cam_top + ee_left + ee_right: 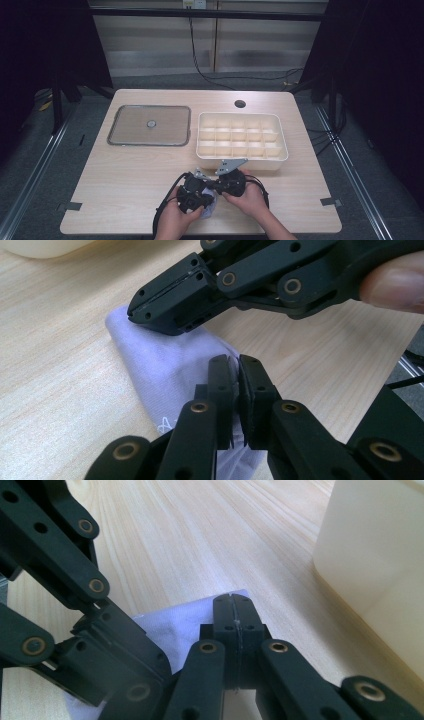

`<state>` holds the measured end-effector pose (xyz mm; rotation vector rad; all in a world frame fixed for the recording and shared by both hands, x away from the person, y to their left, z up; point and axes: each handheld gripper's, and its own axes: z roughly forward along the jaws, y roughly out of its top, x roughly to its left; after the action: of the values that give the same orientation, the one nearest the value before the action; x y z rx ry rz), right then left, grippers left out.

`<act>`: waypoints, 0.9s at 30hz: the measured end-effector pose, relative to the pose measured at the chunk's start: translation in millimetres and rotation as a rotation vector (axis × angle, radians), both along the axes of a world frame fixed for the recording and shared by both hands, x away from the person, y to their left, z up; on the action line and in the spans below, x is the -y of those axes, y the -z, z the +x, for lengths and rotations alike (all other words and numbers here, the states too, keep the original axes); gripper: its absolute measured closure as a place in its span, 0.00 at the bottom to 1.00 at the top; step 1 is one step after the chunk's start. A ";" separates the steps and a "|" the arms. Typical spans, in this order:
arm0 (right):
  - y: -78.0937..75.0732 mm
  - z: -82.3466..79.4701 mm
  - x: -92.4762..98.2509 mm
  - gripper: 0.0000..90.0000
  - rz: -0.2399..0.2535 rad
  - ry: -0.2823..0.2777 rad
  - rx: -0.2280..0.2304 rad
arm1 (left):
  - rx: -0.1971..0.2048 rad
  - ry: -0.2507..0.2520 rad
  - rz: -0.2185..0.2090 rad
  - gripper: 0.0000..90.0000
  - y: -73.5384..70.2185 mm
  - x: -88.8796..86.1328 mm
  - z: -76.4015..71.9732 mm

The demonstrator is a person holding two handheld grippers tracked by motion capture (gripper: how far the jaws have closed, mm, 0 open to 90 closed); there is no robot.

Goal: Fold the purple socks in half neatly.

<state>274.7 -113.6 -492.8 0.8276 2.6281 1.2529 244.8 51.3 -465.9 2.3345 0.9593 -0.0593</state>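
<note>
A pale lilac cloth (pixel 210 208) lies folded on the wooden table (pixel 125 175) near its front edge. My left gripper (pixel 205 203) is shut on the cloth (pixel 165 365). In the left gripper view its jaws (pixel 237 371) stand almost together with the fabric bunched up to them. My right gripper (pixel 214 196) comes in from the right, shut, and its tip (pixel 137 311) rests on the cloth's far end. In the right gripper view its closed jaws (pixel 233 603) sit over the cloth's edge (pixel 175 620), with the left gripper (pixel 150 655) close beside them. A hand holds each gripper.
A cream box (pixel 242 156) with several small compartments stands just behind the grippers, its wall (pixel 375 570) close to my right gripper. A rectangular clear lid (pixel 130 125) with a centre knob lies at the back left. A round hole (pixel 240 104) is in the table behind the box.
</note>
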 end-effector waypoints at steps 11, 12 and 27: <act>2.7 -1.3 4.2 1.00 0.025 0.006 -0.008 | -0.034 -0.001 -0.010 0.90 -5.4 -2.3 3.6; 2.8 -1.2 4.2 1.00 0.027 0.004 -0.009 | -0.037 -0.003 -0.015 0.89 -6.6 -3.3 4.1; 1.7 -2.6 3.6 1.00 0.007 0.002 0.002 | -0.052 0.016 -0.014 0.83 -18.5 -9.9 4.6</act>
<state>272.1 -117.2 -494.5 0.8293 2.6228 1.2624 249.4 61.2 -447.4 2.3386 0.9629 -0.1335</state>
